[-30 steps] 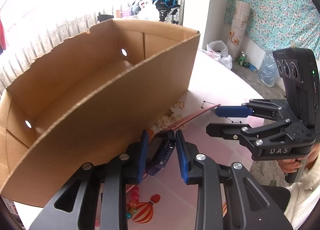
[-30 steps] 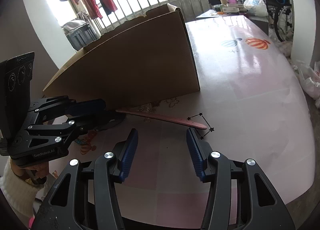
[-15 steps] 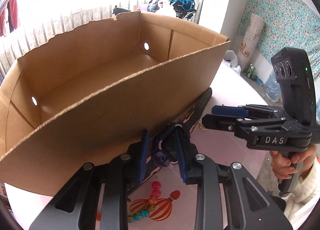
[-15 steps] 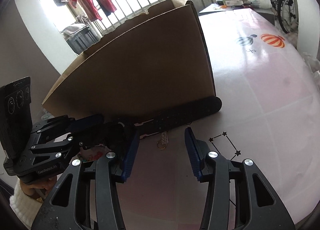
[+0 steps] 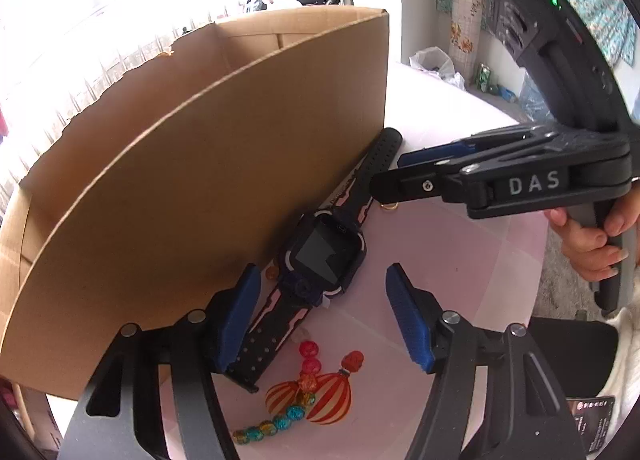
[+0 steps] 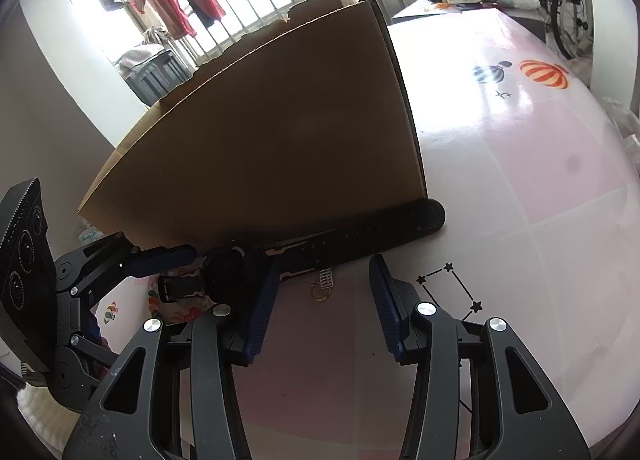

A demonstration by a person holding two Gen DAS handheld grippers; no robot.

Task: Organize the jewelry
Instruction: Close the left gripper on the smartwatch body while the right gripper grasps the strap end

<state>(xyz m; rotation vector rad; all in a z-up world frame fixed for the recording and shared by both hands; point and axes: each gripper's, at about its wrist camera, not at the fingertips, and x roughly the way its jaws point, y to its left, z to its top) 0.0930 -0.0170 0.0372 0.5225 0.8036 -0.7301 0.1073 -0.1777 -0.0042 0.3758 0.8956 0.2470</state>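
Left gripper (image 5: pixel 320 316) jaws opening around the watch (image 5: pixel 326 252), pads clear; right gripper (image 6: pixel 320 304) apart, empty, just beside.

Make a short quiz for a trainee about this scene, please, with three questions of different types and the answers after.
1. True or false: the black watch lies inside the cardboard box.
2. What does the left gripper do at this moment? A) its jaws are opening with the watch between them; B) it is lifting the watch clear of the table; C) it is clamped on the bead bracelet.
3. Name the small item on the table between the fingers of the right gripper.

Key
1. False: it lies on the table against the box's outer wall.
2. A.
3. A small gold earring.
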